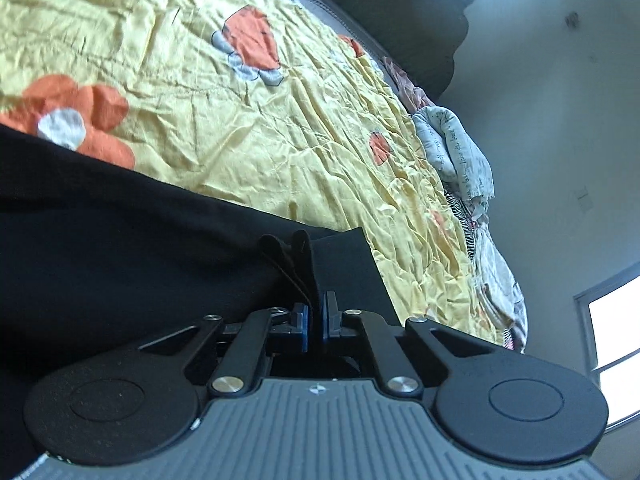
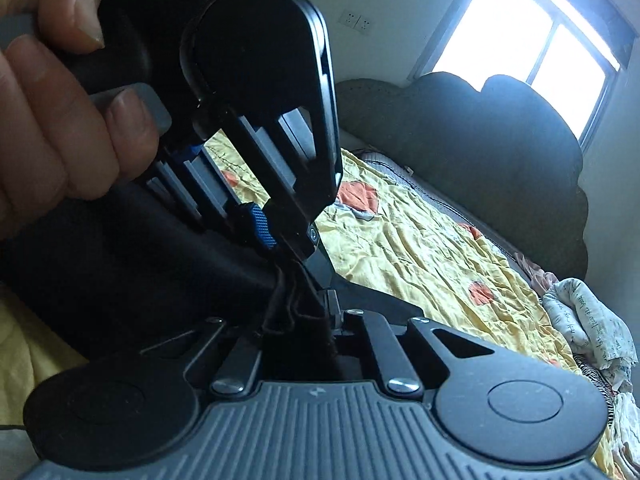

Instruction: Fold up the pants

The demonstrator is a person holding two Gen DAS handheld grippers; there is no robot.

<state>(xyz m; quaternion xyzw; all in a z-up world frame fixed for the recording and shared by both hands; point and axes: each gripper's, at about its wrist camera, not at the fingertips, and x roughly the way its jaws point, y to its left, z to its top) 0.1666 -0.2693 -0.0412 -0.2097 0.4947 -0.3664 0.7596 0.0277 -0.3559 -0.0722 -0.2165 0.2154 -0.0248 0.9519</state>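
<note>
Yellow bedspread (image 1: pixel 248 120) with orange flowers covers the bed, a dark padded headboard (image 2: pixel 500 160) at its far end and a window (image 2: pixel 532 44) above. Black pants (image 1: pixel 120 232) lie across the near part of the bed. Left gripper (image 1: pixel 316 316), angled down, has its jaws pressed together on a bunched edge of the fabric. Right gripper (image 2: pixel 320 312), just beside it, pinches the same black cloth. A person's hand (image 2: pixel 60 120) wraps the left gripper's handle, fingers (image 2: pixel 128 120) curled over it.

pants (image 1: pixel 120 216): black | bedsheet (image 1: pixel 280 128): yellow, orange-and-white flowers | tongs (image 1: pixel 316 320): black, blue pads
</note>
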